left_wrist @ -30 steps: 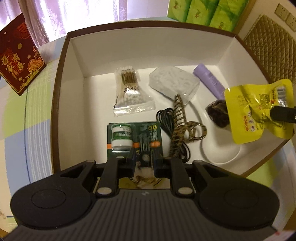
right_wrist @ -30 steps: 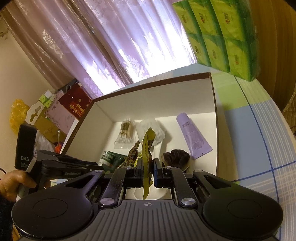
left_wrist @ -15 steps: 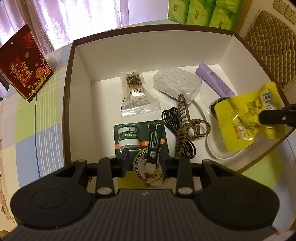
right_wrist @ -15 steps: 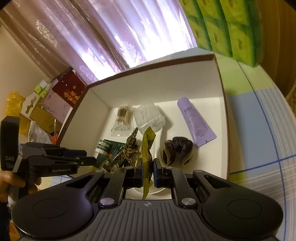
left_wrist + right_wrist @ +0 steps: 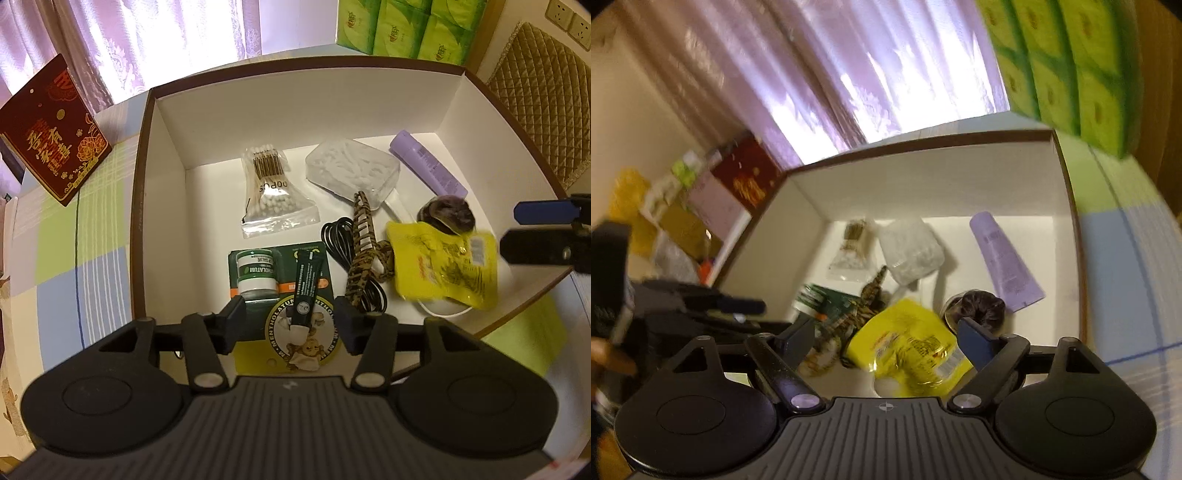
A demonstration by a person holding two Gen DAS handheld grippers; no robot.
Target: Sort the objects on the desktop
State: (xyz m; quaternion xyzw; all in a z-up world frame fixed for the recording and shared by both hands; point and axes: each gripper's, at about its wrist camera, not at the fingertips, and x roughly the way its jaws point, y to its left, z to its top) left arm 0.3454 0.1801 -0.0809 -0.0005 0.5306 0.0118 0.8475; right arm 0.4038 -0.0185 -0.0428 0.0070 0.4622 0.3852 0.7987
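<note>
Holding a yellow pouch [image 5: 445, 267], white box [image 5: 170, 206]

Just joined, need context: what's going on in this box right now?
A person with two handheld grippers is sorting small items into a white box. The right gripper is opening, and the yellow packet lies free of its pads, over the white dish and by the dark hair scrunchie. The left gripper is opening too; the dark green tube lies free on the Mentholatum card.
</note>
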